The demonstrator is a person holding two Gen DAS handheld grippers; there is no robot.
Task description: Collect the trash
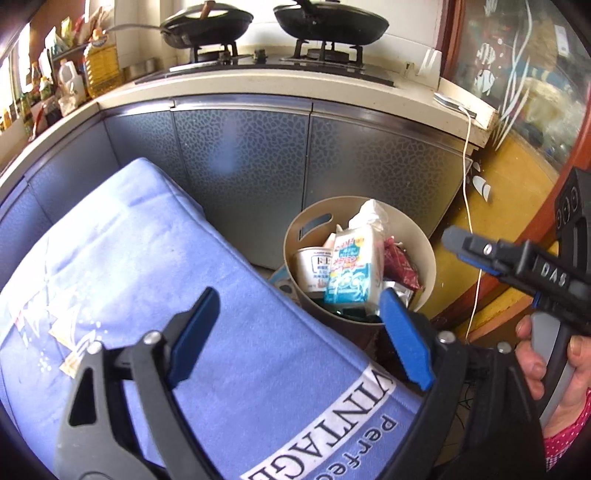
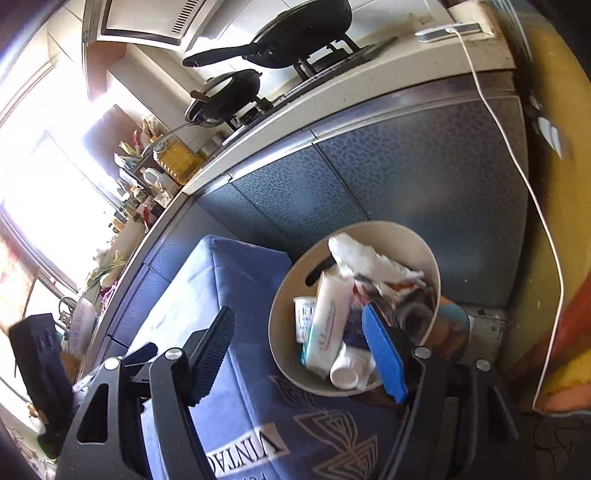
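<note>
In the left wrist view, the left gripper (image 1: 301, 339) hangs released, its two blue-padded fingers (image 1: 406, 339) spread wide with nothing between them, above a blue cloth (image 1: 140, 258) printed with "VINTAGE" that covers a flat surface. Just beyond the cloth's edge stands a round beige bin (image 1: 430, 266) on the floor against the grey cabinet doors (image 1: 240, 155). The bin is filled with trash: a blue and white packet (image 1: 351, 273) stands upright in the middle, a white cup (image 1: 314, 271) lies to its left, crumpled white paper (image 1: 369, 214) pokes up behind it, and a dark red wrapper (image 1: 400, 264) sits to its right. At the right edge the right gripper (image 1: 480, 251) comes into sight from the side, held by a hand (image 1: 535, 365); from here I cannot tell how its jaws stand. Two black pans (image 1: 207, 26) rest on the stove above the cabinets. In the right wrist view, the right gripper (image 2: 306, 354) is likewise released and holds nothing, one finger over the blue cloth (image 2: 236, 295) and the blue-padded finger (image 2: 384, 354) in front of the beige bin (image 2: 406, 230). Inside the bin lie a white packet (image 2: 328, 325), a white cup (image 2: 304, 317), crumpled white paper (image 2: 369, 258) and a small white bottle (image 2: 345, 374) near the front rim. A white cable (image 2: 517, 155) runs down from the countertop (image 2: 332, 92) past the cabinets.
</note>
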